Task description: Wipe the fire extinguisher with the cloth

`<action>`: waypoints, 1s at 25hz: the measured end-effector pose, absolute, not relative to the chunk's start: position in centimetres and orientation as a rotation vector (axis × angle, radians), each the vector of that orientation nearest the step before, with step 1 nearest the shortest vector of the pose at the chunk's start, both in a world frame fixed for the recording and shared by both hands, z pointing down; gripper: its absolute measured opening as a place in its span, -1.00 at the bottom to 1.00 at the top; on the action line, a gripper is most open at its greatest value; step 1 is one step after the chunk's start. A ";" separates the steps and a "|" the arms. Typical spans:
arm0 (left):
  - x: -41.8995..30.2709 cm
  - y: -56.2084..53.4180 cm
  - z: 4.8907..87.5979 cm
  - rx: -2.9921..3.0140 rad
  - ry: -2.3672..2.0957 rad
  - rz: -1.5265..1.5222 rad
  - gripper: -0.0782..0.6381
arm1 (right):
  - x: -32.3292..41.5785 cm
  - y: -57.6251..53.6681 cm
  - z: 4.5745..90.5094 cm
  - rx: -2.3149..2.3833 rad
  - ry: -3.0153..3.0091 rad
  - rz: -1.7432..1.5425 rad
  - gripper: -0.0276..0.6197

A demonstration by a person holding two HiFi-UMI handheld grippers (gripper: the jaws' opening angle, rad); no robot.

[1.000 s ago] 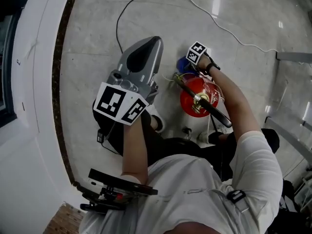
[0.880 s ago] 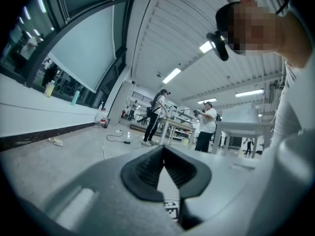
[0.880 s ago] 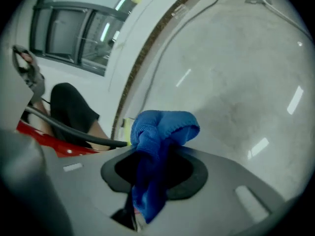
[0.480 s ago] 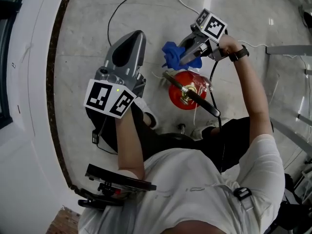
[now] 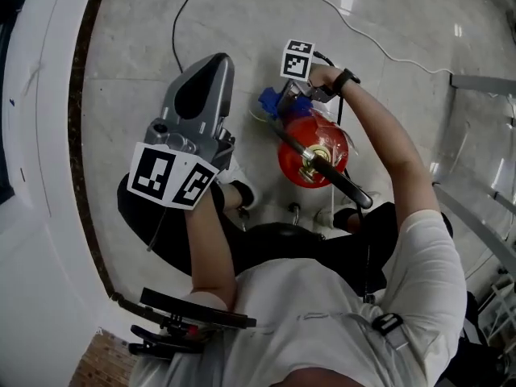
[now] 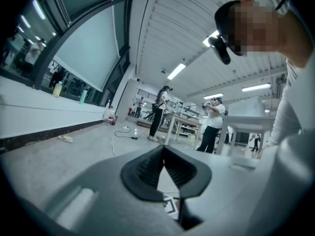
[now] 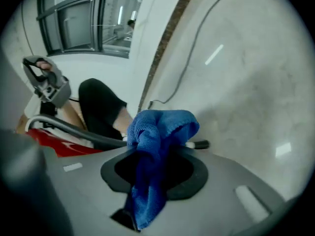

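The pale floor (image 5: 137,55) bears the fire extinguisher (image 5: 310,147), a black cable (image 5: 176,31) and a white cable (image 5: 385,55).

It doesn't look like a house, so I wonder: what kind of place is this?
Probably a big workshop or lab hall. There are long strip lights on a high ceiling, people standing at workbenches, and a shiny stone floor.

The right gripper (image 5: 284,103) has come back down. Its cloth (image 5: 268,101) again meets the fire extinguisher (image 5: 316,147) just below the jaws.
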State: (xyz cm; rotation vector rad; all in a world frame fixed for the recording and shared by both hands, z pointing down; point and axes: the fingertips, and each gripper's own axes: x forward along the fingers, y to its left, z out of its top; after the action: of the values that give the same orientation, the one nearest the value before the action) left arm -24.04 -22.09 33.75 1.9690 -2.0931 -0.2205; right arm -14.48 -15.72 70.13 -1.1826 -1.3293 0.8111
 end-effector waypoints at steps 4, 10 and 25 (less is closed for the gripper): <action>-23.8 -21.9 36.7 1.937 -2.066 -0.220 -0.78 | -14.1 -16.8 81.3 -0.962 -1.445 0.748 -0.51; -23.5 -21.6 36.8 1.954 -2.036 -0.225 -0.78 | -13.5 -18.4 84.9 -0.830 -1.575 0.474 -0.54; -15.0 -15.0 26.5 2.266 -2.037 -0.283 -0.78 | 0.0 -34.6 42.0 0.348 -2.950 0.612 -0.54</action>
State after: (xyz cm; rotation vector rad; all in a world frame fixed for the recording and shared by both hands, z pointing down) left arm -15.02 -15.00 26.51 2.2663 -2.0372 -0.2830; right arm 0.00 -34.59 42.02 0.3481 -2.9505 0.6115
